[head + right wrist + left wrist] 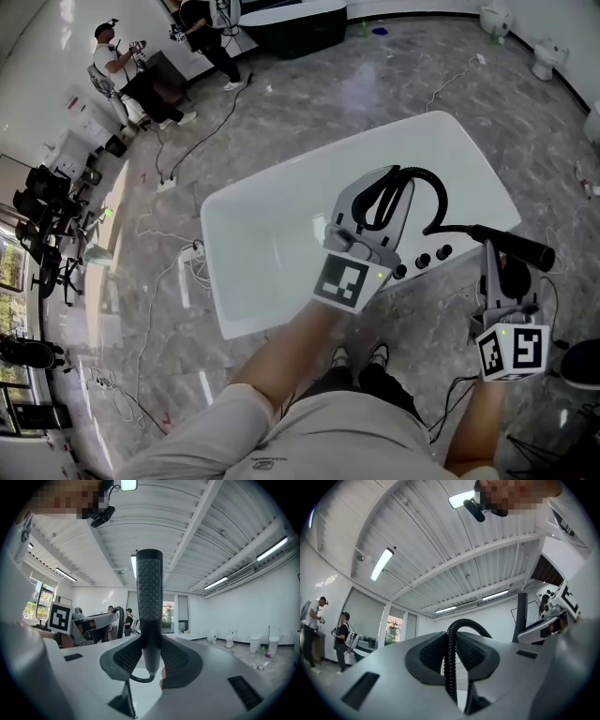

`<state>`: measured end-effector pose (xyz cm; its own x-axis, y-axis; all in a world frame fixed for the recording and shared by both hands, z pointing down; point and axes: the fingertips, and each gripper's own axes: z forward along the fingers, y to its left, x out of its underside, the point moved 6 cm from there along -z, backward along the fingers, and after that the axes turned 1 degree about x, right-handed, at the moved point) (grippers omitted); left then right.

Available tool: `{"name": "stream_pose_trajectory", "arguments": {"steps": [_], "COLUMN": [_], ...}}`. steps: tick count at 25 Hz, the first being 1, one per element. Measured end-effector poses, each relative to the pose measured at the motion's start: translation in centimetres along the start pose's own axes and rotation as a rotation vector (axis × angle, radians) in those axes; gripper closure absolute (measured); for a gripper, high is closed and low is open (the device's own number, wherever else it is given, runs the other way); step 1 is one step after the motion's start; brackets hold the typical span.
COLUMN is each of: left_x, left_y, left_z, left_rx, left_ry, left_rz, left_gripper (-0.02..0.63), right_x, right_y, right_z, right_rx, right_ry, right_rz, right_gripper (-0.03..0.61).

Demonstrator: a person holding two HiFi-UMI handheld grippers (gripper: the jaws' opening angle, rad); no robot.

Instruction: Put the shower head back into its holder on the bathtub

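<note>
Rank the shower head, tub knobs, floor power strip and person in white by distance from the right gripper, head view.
1. Shower head, held in the right gripper.
2. Tub knobs, on the rim to its left.
3. Power strip, floor left of the bathtub.
4. Person in white, far top left.

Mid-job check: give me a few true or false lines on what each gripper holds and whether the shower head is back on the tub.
1. The right gripper is shut on the shower head. True.
2. The left gripper is empty. False: its jaws clamp the black hose.
3. The shower head sits in its holder on the bathtub. False: it is held in the air, off the tub.
4. The bathtub is white. True.
</note>
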<state>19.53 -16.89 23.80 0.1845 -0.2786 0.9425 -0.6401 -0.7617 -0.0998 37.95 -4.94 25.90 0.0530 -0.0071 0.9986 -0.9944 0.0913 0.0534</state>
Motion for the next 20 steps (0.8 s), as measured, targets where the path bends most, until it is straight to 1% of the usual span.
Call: {"name": "stream_pose_trajectory", "arguments": {"steps": [2, 4, 7, 9, 13, 17, 20], "left_x": [0.4, 0.2, 0.0, 0.5, 2.4, 3.4, 3.8], "left_y": [-1.6, -3.2, -3.3, -2.7, -1.2, 0.0, 1.1], "left_z": [-0.5, -2.1, -3.8, -4.5, -6.3, -9.1, -10.3], "left_rx": [0.026, 0.033, 0.006, -0.024, -0.09, -0.155, -0.165], "left_ry": [0.005, 0.021, 0.058, 0.079, 0.124, 0.166, 0.168], "left_rz": [-0.006, -0.022, -0.1, -0.122, -0.094, -0.069, -0.058], "left_gripper": [0.554, 0.554, 0.554, 0.554, 0.554, 0.554, 0.554], "right_x": [0.4, 0.7, 0.7, 0.7, 1.4, 2.2, 2.5], "right_y": [-0.1, 0.1, 0.0, 0.2, 1.4, 3.7, 5.0], "right_z": [-1.1, -2.5, -2.2, -1.3, 0.4, 1.2, 1.7], "right_rx": [0.013, 0.022, 0.004, -0.027, -0.099, -0.166, -0.187], "right_ry": [0.006, 0.012, 0.009, 0.012, 0.04, 0.074, 0.069], "right_rz": [-0.002, 0.002, 0.012, 0.013, 0.018, 0.022, 0.014], "right_gripper": [0.453, 0.453, 0.453, 0.453, 0.453, 0.453, 0.453]}}
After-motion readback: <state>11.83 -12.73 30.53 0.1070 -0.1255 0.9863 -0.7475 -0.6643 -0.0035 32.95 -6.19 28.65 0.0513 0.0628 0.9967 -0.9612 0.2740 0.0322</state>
